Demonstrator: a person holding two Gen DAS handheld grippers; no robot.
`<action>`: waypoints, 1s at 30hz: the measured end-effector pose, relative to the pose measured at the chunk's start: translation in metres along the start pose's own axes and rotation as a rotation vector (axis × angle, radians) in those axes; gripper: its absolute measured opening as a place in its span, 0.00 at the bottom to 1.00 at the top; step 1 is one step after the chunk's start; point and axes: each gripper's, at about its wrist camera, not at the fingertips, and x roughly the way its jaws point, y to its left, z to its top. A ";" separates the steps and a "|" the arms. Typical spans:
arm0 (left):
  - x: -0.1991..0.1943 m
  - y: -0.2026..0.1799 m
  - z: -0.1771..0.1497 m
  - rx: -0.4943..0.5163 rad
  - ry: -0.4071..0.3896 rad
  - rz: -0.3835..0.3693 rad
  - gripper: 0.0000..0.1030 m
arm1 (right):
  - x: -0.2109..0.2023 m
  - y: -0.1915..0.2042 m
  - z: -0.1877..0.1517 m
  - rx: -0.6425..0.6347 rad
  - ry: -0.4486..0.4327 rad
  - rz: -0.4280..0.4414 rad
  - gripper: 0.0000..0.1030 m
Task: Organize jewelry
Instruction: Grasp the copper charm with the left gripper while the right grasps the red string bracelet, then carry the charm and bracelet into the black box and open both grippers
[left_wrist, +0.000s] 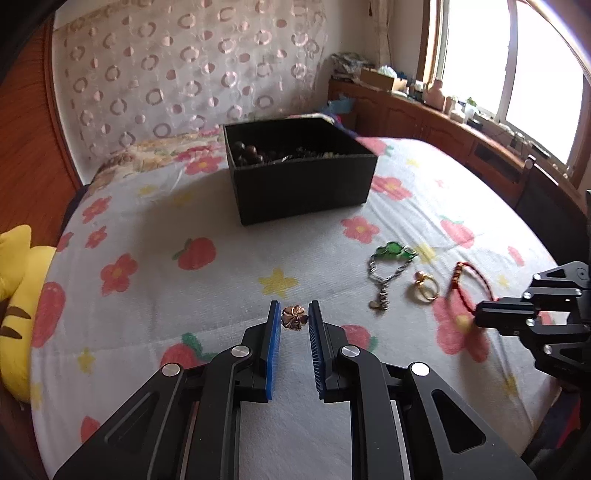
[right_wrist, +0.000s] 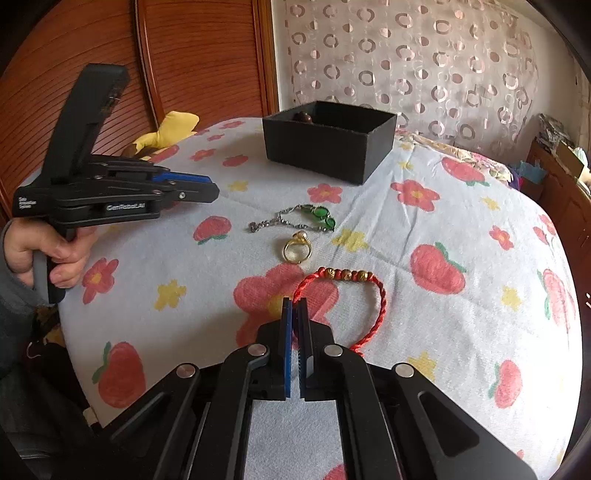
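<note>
Rose-gold flower charm (left_wrist: 294, 317) lies on the floral bedsheet (left_wrist: 207, 280) at lower centre of the left wrist view, between the blue pads of the left gripper (left_wrist: 294, 314). The jaws stand narrow around it; contact with the pads cannot be confirmed.

Right gripper (right_wrist: 295, 306), lower centre of its own view, is fully closed, and the red cord bracelet (right_wrist: 347, 291) runs up to its fingertips; whether the cord is pinched cannot be told.

Black open box (left_wrist: 295, 173), upper centre, holds dark wooden beads (left_wrist: 247, 153). A silver chain with green stones (right_wrist: 303, 219) and a gold ring (right_wrist: 297, 247) lie loose on the sheet between the box and the bracelet. A hand (right_wrist: 48, 251) grips the left gripper's handle at left of the right wrist view.
</note>
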 end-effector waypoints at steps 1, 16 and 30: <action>-0.004 0.000 0.001 0.000 -0.011 0.000 0.14 | -0.001 0.000 0.001 0.001 -0.004 -0.001 0.03; -0.044 -0.003 0.022 -0.014 -0.128 0.014 0.14 | -0.033 0.003 0.059 -0.076 -0.115 -0.050 0.03; -0.050 0.008 0.033 -0.035 -0.162 0.025 0.14 | -0.018 -0.001 0.147 -0.137 -0.166 -0.061 0.03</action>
